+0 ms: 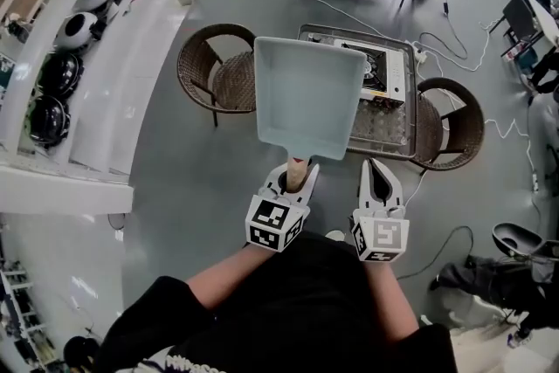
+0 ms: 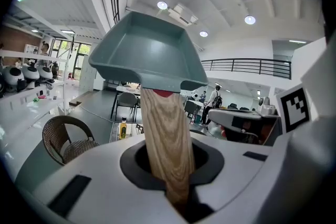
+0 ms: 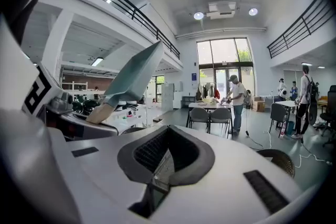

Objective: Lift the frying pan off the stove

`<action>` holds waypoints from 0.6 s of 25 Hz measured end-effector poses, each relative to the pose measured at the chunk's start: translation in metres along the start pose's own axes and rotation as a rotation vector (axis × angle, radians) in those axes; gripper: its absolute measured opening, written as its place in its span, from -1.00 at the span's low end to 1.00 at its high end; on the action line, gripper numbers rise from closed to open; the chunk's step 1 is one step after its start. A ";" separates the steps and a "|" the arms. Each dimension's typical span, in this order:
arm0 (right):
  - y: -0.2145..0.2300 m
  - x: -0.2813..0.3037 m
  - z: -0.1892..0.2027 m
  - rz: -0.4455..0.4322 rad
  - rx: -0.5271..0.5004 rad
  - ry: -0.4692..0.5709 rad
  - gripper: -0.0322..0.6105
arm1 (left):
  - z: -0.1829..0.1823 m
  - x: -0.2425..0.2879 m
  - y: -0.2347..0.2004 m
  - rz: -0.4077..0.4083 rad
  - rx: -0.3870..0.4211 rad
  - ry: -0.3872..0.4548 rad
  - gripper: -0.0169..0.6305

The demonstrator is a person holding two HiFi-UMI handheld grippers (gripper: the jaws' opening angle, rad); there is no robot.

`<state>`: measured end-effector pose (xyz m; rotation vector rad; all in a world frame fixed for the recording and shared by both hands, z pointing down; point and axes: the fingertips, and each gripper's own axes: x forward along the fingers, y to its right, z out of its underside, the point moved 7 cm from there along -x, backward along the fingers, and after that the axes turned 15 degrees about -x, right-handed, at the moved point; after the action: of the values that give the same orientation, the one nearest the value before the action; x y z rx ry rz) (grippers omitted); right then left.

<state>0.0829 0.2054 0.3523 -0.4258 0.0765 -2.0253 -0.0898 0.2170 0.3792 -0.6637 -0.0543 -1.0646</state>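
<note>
**Head view.** The left gripper (image 1: 293,181) was clamped on the wooden handle (image 1: 299,171) of the frying pan (image 1: 307,96). The pan, a square, pale grey-green vessel, was held in the air with its open side up, clear of the stove (image 1: 387,68). The stove sat on a glass-topped table (image 1: 384,149) and showed past the pan's right edge. The right gripper (image 1: 381,173) was just beside the left one, apart from the pan, with its jaws pressed together. A wicker chair (image 1: 214,72) stood at the table's left and a second wicker chair (image 1: 452,125) at its right.

**Left gripper view.** The jaws of the left gripper (image 2: 173,168) pinched the wooden handle (image 2: 164,134) from both sides. The frying pan (image 2: 149,52) rose above the jaws at the far end of the handle.

**Right gripper view.** The jaws of the right gripper (image 3: 161,162) were closed on each other with nothing between them. The frying pan (image 3: 135,75) appeared tilted at the left of this view, its wooden handle (image 3: 100,112) pointing down to the left.
</note>
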 end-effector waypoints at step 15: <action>0.059 -0.091 0.032 -0.056 -0.020 0.039 -0.81 | 0.058 -0.004 0.102 -0.060 -0.028 -0.002 -0.77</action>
<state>0.1812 0.2608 0.3441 -0.4046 0.1101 -2.0896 0.0074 0.2826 0.3753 -0.6920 -0.0619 -1.1237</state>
